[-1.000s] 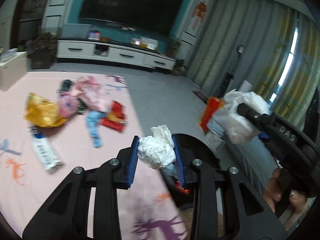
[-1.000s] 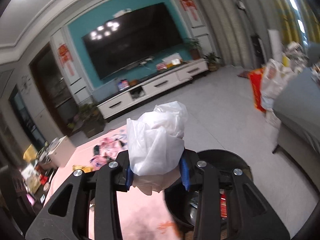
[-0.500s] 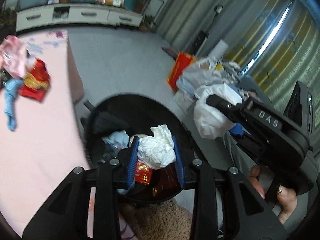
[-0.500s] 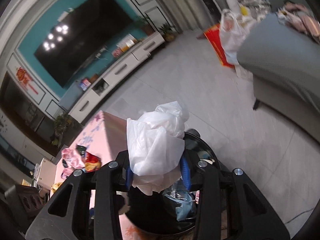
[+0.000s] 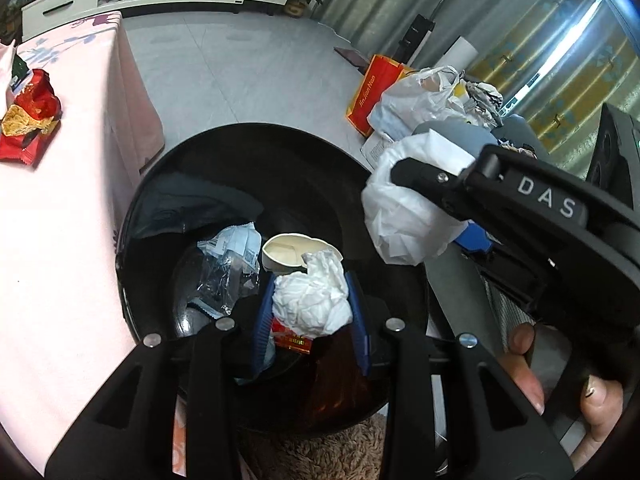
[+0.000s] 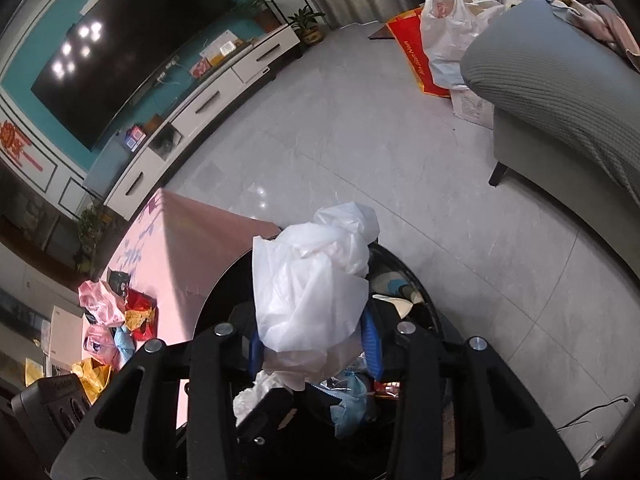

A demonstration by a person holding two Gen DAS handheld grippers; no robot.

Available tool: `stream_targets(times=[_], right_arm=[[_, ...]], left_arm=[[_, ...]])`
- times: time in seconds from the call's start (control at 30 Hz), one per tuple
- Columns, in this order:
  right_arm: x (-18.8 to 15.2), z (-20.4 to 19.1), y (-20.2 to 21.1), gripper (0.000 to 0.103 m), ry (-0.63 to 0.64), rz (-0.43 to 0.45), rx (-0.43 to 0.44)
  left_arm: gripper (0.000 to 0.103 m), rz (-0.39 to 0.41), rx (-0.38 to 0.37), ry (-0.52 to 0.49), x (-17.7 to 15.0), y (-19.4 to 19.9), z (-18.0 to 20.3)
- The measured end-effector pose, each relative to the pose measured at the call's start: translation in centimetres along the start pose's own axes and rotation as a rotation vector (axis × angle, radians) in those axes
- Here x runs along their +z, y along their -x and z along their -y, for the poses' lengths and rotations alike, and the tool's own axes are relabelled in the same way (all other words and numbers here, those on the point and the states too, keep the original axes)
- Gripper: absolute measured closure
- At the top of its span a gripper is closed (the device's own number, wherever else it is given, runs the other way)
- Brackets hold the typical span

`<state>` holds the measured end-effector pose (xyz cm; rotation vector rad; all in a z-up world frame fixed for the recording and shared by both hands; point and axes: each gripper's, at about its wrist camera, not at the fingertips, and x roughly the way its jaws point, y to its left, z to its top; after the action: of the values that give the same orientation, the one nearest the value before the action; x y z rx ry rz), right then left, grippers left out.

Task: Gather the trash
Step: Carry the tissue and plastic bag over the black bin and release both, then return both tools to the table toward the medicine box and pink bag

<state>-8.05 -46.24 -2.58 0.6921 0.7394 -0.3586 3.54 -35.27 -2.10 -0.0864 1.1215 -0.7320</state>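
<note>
My left gripper (image 5: 310, 314) points down into the black trash bin (image 5: 248, 136). A crumpled white tissue (image 5: 310, 300) sits between its blue pads, which still touch it while the jaws are opening. My right gripper (image 6: 314, 344) hangs over the same bin (image 6: 220, 284) with a crumpled white plastic bag (image 6: 312, 280) between its pads, and its jaws are opening too. In the left wrist view that bag (image 5: 404, 220) and the right gripper (image 5: 424, 184) are over the bin's right rim. A paper cup (image 5: 292, 254), a clear wrapper (image 5: 228, 264) and a red packet (image 5: 292, 340) lie inside the bin.
The pink-clothed table (image 5: 60, 240) stands left of the bin and holds a red wrapper (image 5: 28, 120) and several more wrappers (image 6: 116, 320). A grey sofa (image 6: 560, 100), white bags (image 5: 416, 96) and a red bag (image 5: 372, 92) are to the right. A fluffy rug (image 5: 320, 452) lies under the bin.
Both grippers came off the table side, dropped and tilted down over the bin, still carrying the tissue and the plastic bag. Their pads stand slightly wider apart now.
</note>
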Motion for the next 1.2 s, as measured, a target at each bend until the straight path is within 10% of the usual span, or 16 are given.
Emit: stream_targets(times=[0.63, 1.2], right_arm=[[-0.3, -2.8, 1.6, 0.008, 0.073, 0.058, -0.025], [-5.1, -12.9, 3.3, 0.003, 0.411, 0.240, 0.018]], left_arm=[[0.005, 0.220, 0.084, 0.071, -1.4, 10.3, -3.0], [0.003, 0.436, 0.501, 0.346, -6.3, 25.2, -19.5]])
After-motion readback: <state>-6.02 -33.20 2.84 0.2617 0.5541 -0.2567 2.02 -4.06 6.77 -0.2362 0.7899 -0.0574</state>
